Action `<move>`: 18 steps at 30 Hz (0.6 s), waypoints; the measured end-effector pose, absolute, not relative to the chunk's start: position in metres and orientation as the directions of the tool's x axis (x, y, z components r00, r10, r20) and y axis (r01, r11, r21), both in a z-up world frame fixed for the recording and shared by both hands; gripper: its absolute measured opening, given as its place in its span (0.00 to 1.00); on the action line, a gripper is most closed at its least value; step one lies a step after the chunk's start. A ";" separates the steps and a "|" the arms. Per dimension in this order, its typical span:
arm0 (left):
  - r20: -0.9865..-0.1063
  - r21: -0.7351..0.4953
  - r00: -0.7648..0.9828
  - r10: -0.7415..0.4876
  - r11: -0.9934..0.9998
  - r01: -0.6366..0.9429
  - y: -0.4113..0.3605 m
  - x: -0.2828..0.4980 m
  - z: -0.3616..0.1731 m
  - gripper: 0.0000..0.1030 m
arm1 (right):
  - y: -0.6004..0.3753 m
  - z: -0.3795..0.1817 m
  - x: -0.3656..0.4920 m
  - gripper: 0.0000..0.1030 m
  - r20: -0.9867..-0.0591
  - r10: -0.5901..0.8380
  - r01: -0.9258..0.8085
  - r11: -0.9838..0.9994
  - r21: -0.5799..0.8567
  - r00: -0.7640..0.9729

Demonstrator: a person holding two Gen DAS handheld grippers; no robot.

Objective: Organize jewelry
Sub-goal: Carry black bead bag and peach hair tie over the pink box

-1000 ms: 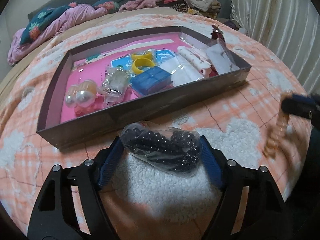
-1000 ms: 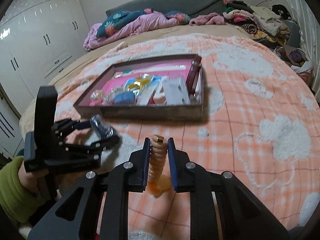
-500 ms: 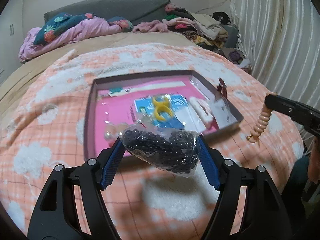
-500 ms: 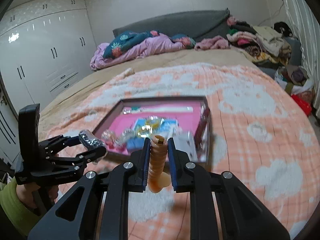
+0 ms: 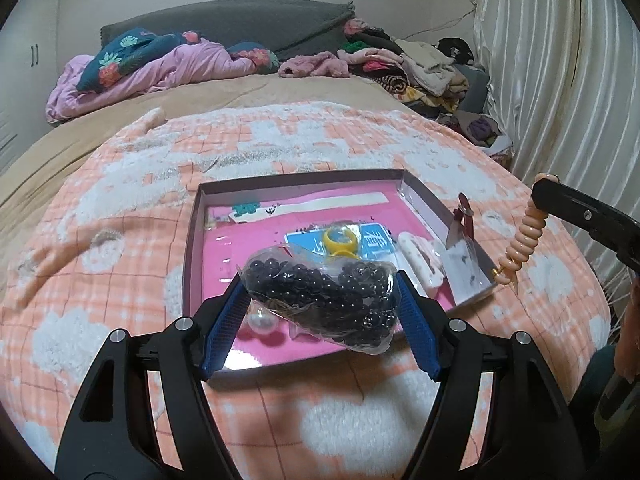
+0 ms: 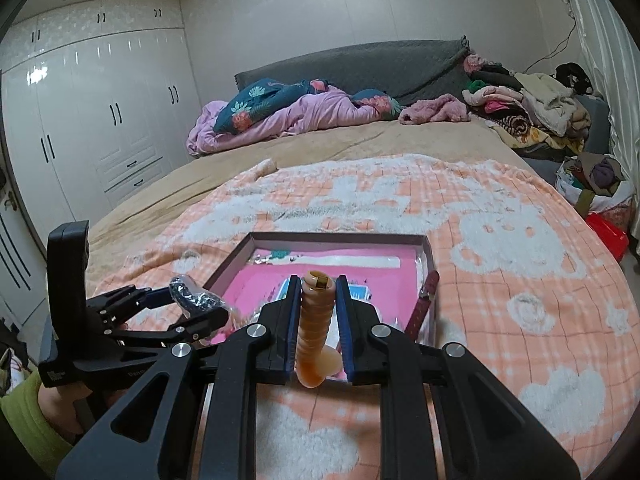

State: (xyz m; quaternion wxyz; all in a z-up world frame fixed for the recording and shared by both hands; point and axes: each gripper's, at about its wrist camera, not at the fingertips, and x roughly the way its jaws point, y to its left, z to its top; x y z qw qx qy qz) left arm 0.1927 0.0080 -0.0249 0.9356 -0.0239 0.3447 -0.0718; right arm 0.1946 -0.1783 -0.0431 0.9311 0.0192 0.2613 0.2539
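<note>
My left gripper (image 5: 322, 300) is shut on a clear bag of black beads (image 5: 324, 300) and holds it in the air over the near edge of the shallow box (image 5: 192, 240) with a pink floor. My right gripper (image 6: 318, 292) is shut on a peach coiled hair tie (image 6: 316, 332), which hangs down, above the box's near right side; it shows in the left wrist view (image 5: 522, 240). Inside the box lie a yellow ring (image 5: 340, 240), a blue card (image 5: 376, 244), a pearl (image 5: 262, 322), a white clip (image 5: 420, 256) and a small packet (image 5: 464, 272).
The box (image 6: 428, 248) rests on a peach and white blanket (image 5: 120, 240) on a bed. A dark red strap (image 6: 424, 304) leans on the box's right wall. Crumpled bedding (image 6: 288, 116) and a clothes pile (image 6: 532, 108) lie at the back. Wardrobes (image 6: 80, 128) stand left.
Both grippers have risen well above the bed with their loads. The box now looks farther and lower. The bead bag now hangs over the box's near edge.
</note>
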 end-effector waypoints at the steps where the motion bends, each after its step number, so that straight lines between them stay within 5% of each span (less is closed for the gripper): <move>1: -0.643 -0.095 0.751 -0.149 0.989 0.116 0.009 0.195 -0.025 0.62 | -0.178 -0.043 0.197 0.16 -0.476 0.484 -0.463 0.870 0.170 0.735; 18: -0.681 -0.109 0.717 -0.146 0.989 0.098 0.011 0.224 -0.045 0.62 | -0.160 -0.073 0.250 0.16 -0.573 0.452 -0.424 0.885 0.192 0.684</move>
